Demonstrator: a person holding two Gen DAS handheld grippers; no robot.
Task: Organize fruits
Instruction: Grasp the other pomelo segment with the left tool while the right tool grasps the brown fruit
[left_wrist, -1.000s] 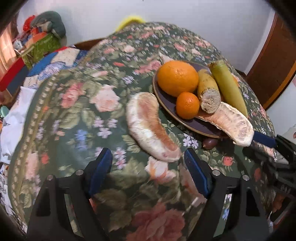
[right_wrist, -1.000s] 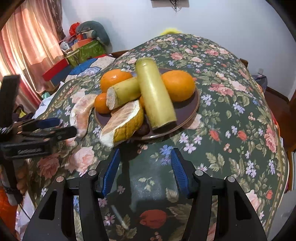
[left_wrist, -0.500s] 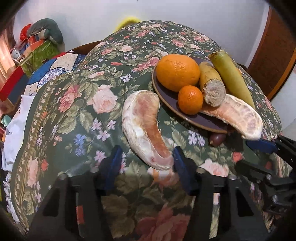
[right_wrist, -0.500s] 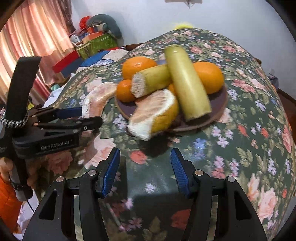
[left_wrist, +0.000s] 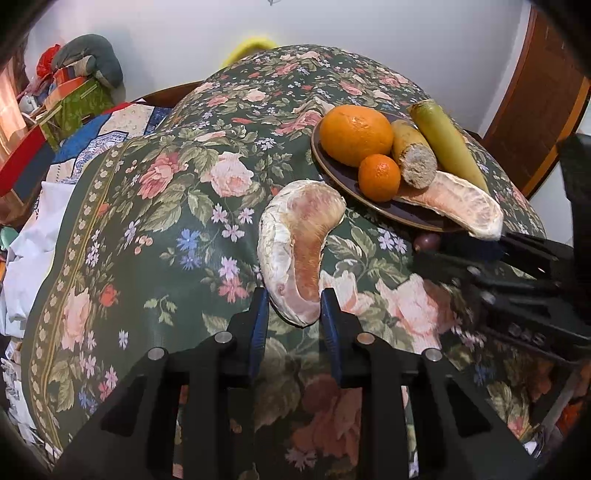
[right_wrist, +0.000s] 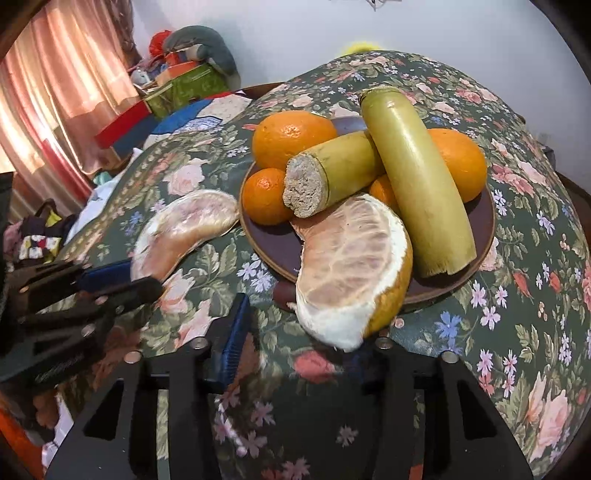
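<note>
Left gripper (left_wrist: 291, 314) pinches the pomelo segment's (left_wrist: 299, 243) near tip (long axis running toward the plate (left_wrist: 369, 206)) while right gripper (right_wrist: 314, 332) narrows.

Soft indoor light, warm glow through curtain (right_wrist: 62, 92); fisheye bending, dark corners; slight motion blur.

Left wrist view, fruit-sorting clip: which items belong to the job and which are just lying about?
Job:
- pomelo segment on the cloth, left gripper shut on its near end
- plate with large orange, small orange, two sugarcane pieces, second pomelo segment

Lying about:
- floral tablecloth
- piled boxes and cloth, far left
</note>
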